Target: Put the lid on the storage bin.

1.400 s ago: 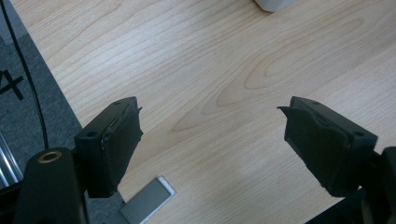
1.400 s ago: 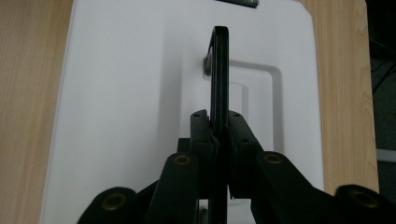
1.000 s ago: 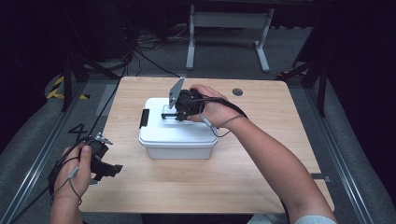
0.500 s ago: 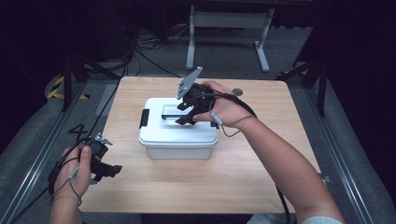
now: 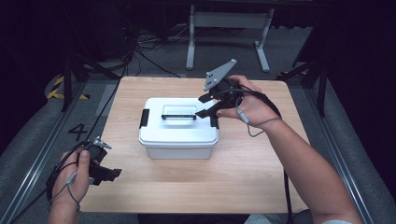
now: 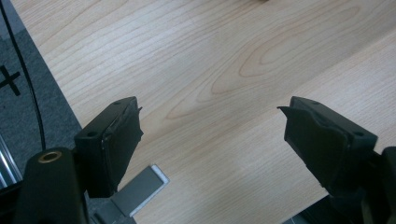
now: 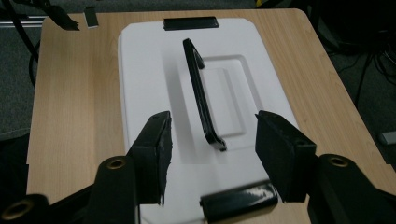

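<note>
In the high view the right tongs (image 5: pixel 208 106) hang released over the right end of a white box (image 5: pixel 177 128) that sits mid-worktop (image 5: pixel 243 168), its black handle (image 5: pixel 179 116) lying flat on the lid and a black latch (image 5: pixel 144 118) at its left end, while the left tongs (image 5: pixel 111 173) rest near the worktop's near left corner, well apart from the box; a "4" is marked on the floor (image 5: pixel 77 131) to the left. The left gripper view shows its tongs (image 6: pixel 210 135) spread wide over bare wood. The right gripper view shows its tongs (image 7: pixel 212 140) parted above the lid, the near end of the handle (image 7: pixel 201 100) between them and a latch (image 7: pixel 239 199) just below.
</note>
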`<state>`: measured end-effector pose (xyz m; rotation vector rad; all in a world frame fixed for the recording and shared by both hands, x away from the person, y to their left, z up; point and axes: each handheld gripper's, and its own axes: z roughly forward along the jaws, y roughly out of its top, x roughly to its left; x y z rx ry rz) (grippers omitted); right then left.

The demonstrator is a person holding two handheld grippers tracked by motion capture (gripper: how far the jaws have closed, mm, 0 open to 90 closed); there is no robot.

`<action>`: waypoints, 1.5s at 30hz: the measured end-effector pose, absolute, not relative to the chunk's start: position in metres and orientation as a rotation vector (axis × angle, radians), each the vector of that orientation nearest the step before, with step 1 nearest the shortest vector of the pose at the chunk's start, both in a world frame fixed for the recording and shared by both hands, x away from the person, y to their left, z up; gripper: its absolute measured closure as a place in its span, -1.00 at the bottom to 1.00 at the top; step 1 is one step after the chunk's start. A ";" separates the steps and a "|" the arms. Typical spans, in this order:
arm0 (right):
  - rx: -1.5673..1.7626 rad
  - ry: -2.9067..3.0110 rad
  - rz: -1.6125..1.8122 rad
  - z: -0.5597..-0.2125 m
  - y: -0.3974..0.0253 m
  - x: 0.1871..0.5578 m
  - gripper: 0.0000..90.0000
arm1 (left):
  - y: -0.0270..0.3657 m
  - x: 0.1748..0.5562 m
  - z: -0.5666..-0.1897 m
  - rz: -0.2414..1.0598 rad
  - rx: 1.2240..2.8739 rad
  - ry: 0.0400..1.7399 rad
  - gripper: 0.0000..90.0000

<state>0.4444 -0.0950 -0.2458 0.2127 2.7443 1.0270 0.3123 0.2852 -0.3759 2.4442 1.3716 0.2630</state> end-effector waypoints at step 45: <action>0.631 2.607 0.911 -0.260 -0.274 0.432 -0.25 | 0.278 0.336 -0.379 0.253 2.455 1.346 -0.59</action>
